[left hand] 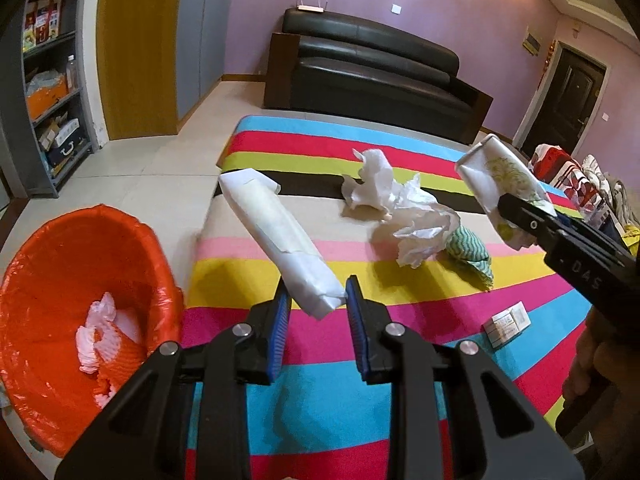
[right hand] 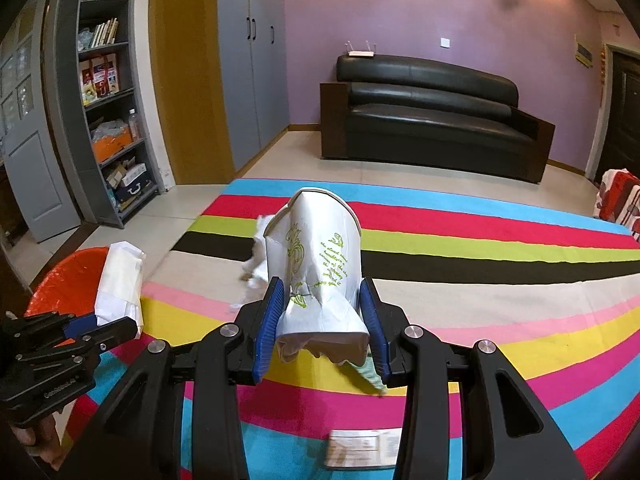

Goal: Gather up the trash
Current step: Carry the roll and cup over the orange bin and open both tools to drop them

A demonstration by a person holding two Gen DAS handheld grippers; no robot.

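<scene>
My left gripper [left hand: 318, 312] is closed on one end of a long white paper wrapper [left hand: 276, 232], lifted above the striped cloth [left hand: 280, 392], beside the orange-lined trash bin [left hand: 52, 280]. In the bin I see white foam scraps [left hand: 102, 332]. My right gripper [right hand: 322, 324] squeezes a crushed paper cup [right hand: 316, 264] in the air. Crumpled tissues [left hand: 400, 208] and a small box [left hand: 507, 323] lie on the cloth.
</scene>
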